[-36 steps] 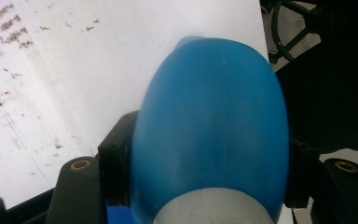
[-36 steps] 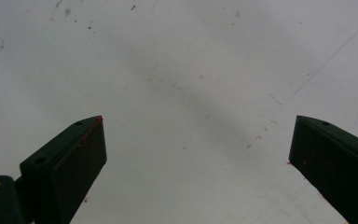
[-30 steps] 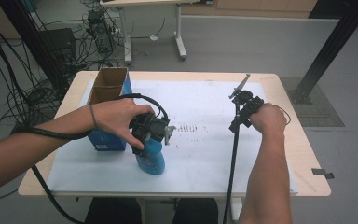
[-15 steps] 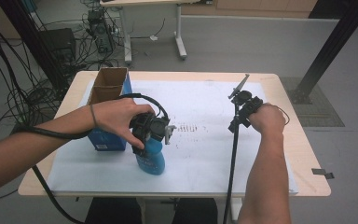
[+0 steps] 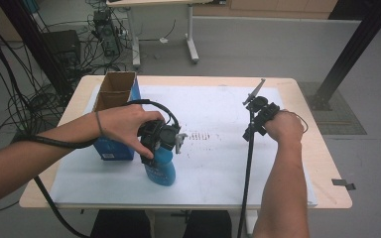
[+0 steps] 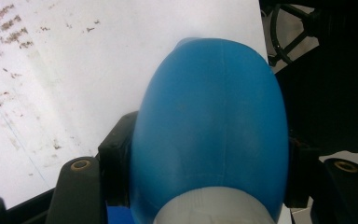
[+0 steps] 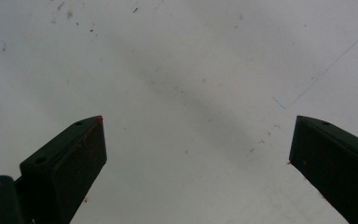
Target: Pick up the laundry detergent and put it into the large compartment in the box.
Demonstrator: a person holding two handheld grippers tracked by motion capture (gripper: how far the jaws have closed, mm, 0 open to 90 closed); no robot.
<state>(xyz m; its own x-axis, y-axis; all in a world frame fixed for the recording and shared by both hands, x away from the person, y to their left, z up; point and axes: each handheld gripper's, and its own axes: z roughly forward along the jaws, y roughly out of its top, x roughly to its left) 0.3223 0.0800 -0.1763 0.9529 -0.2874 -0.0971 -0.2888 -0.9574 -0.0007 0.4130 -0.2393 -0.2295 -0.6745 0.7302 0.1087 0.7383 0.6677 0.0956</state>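
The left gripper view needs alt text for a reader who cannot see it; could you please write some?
A blue bottle is clamped between the left gripper's black jaws, seen from its pale neck end. Behind it lies a white table sheet with faint dark smudges.

- Bottle [image 6: 209,126]: blue plastic, smooth, with a soft satin sheen; the collar at its neck is pale grey plastic, matt.
- Left tongs [image 5: 159,141]: black plastic body, matt; brass-coloured metal inserts are set into the jaws.
- Right tongs [image 7: 198,163]: black jaws, matt, with small reddish specks along the edges.
- Box [image 5: 115,111]: brown cardboard inside, dull and fibrous; printed blue outside, slightly glossy.
- Worktop [image 5: 322,163]: pale wood, smooth, matt at the bare rim.
- Sheet [image 5: 213,163]: white paper, matt, marked with dark smudges and faint lines.
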